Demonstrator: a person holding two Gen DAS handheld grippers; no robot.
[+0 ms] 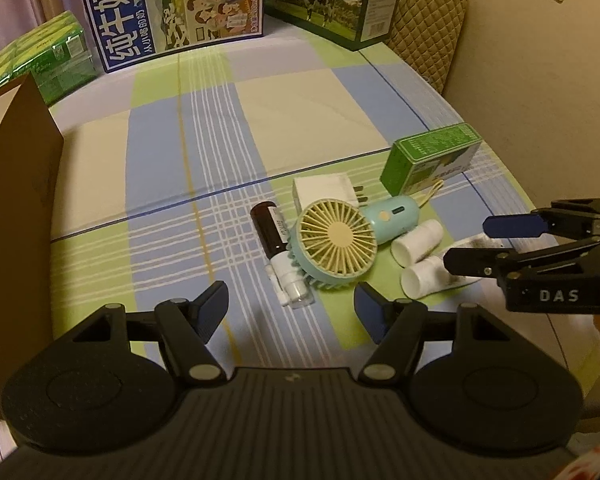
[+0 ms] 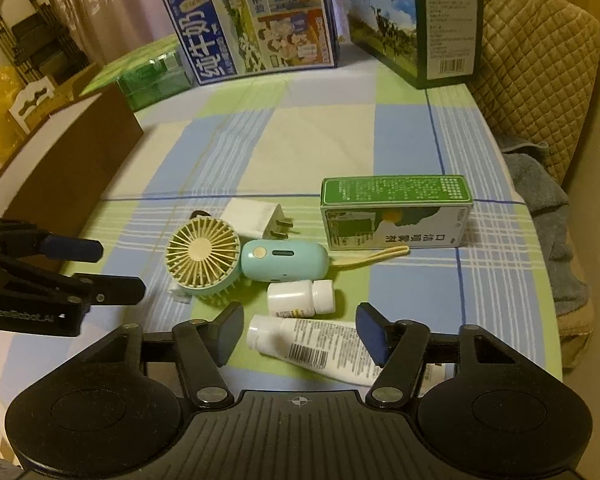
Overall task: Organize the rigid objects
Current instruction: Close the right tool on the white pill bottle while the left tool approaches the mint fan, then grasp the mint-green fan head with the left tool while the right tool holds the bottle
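1. The left wrist view shows the left tongs (image 1: pixel 290 302) standing wide with nothing between the pads, low in the frame, just short of a dark spray bottle (image 1: pixel 278 250) lying on the checked surface (image 1: pixel 204 128).
2. Only this view shows that bottle whole; in the right wrist view the mini fan (image 2: pixel 202 258) hides all but a clear tip at its lower left.
3. The right wrist view shows the right tongs (image 2: pixel 300 336) partly spread around a white tube (image 2: pixel 320 346) lying crosswise at lower centre; the pads sit at either side of it, and I cannot tell whether they touch it.
4. This view alone shows a small white pill bottle (image 2: pixel 300 298) on its side just above the tube, and the printed front of the green carton (image 2: pixel 396 212) at centre right.
5. In the left wrist view the right tongs (image 1: pixel 466 242) enter from the right edge and cover part of the white containers (image 1: pixel 418 240).
6. A white charger plug (image 2: pixel 256 218) lies just behind the fan in both views.
7. A brown box (image 1: pixel 16 200) is cut off at the left edge; its inside is out of sight.
8. Milk cartons (image 2: pixel 256 28) stand along the top, their tops cropped.
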